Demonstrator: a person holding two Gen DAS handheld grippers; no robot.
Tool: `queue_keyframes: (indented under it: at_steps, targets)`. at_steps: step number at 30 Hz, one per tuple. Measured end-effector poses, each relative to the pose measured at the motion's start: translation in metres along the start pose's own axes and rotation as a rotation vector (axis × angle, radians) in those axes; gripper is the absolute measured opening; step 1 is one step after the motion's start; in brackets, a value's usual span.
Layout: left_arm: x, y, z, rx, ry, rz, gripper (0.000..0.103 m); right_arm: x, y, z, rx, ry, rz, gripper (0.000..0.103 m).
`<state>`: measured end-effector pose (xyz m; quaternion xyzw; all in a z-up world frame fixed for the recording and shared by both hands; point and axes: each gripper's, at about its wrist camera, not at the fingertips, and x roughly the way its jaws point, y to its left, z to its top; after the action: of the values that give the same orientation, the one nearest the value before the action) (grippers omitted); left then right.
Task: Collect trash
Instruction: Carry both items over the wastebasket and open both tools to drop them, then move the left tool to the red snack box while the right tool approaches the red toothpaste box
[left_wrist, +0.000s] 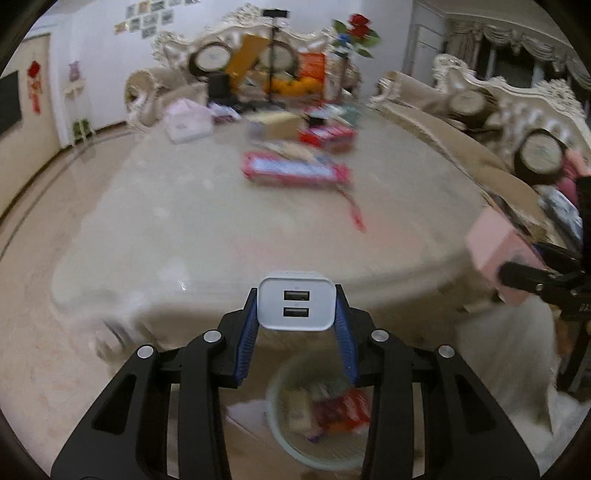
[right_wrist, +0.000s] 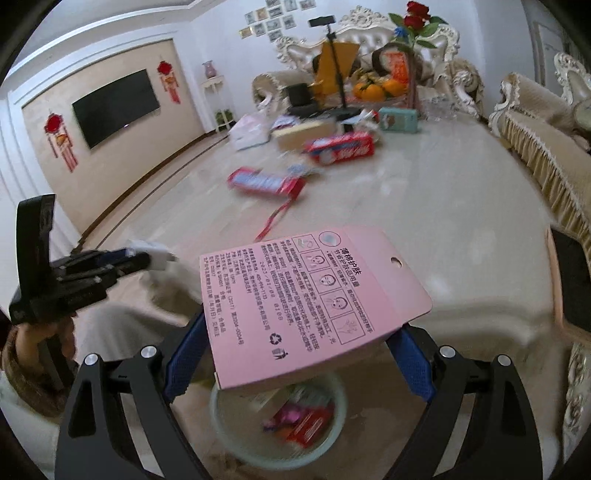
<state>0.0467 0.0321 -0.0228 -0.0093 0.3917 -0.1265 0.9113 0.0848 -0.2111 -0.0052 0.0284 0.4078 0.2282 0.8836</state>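
Note:
My left gripper (left_wrist: 295, 306) is shut on a white USB charger (left_wrist: 293, 304), held above the table's near edge and over a pale green bin (left_wrist: 280, 439) with wrappers in it. My right gripper (right_wrist: 295, 354) is shut on a flat pink box (right_wrist: 310, 302) printed with black text, held over the same bin (right_wrist: 221, 424). The pink box also shows at the right of the left wrist view (left_wrist: 495, 251). The left gripper with the charger (right_wrist: 159, 256) shows at the left of the right wrist view.
On the beige table (right_wrist: 443, 206) lie a red-and-blue packet (right_wrist: 266, 182), a red box (right_wrist: 343, 147), a cardboard box (right_wrist: 303, 133), a teal box (right_wrist: 399, 120) and a white bag (right_wrist: 247, 131). Ornate sofas (right_wrist: 546, 147) flank the table. A TV (right_wrist: 114, 105) hangs at left.

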Motion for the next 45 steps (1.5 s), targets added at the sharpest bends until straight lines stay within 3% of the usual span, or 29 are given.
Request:
queue_keyframes:
  at_steps: [3,7,12,17,18,19,20,23,29,33,39,42,45]
  targets:
    - [0.0,-0.016,-0.028,-0.002,0.038,-0.039,0.038,0.004,0.018,-0.026,-0.037,0.069,0.014,0.086]
    - [0.023,-0.03,-0.061,0.01,0.148,-0.077,0.038,0.035,0.027,-0.049,-0.069,0.18,0.01,0.086]
    - [0.057,-0.025,-0.072,-0.007,0.236,-0.093,0.038,0.082,0.026,-0.062,-0.102,0.302,0.001,0.086]
    - [0.084,-0.022,-0.084,-0.004,0.313,-0.095,0.04,0.113,0.024,-0.07,-0.122,0.368,-0.018,0.087]
    - [0.09,-0.024,-0.086,0.003,0.333,-0.091,0.046,0.113,0.026,-0.076,-0.123,0.376,-0.02,0.087]
    - [0.097,-0.024,-0.088,0.017,0.364,-0.077,0.069,0.118,0.026,-0.078,-0.127,0.385,-0.022,0.088]
    - [0.102,-0.025,-0.09,0.032,0.379,-0.053,0.078,0.123,0.025,-0.079,-0.13,0.392,-0.024,0.09]
    - [0.109,-0.023,-0.094,0.035,0.401,-0.034,0.078,0.129,0.021,-0.083,-0.149,0.4,-0.075,0.092]
    - [0.087,-0.008,-0.085,-0.017,0.348,-0.029,0.078,0.103,0.017,-0.077,-0.13,0.359,-0.063,0.092]
    - [0.054,-0.001,-0.062,-0.031,0.255,-0.013,0.078,0.07,0.021,-0.051,-0.124,0.248,-0.036,0.092]
    - [0.011,0.011,0.003,-0.076,0.059,0.048,0.078,0.021,0.003,0.011,-0.063,-0.01,-0.082,0.092]
    - [0.017,0.01,0.042,-0.119,0.012,0.08,0.078,0.024,-0.01,0.038,-0.056,-0.05,-0.158,0.092]
    - [0.038,0.006,0.074,-0.193,0.02,0.076,0.078,0.032,-0.023,0.063,-0.062,-0.07,-0.209,0.092]
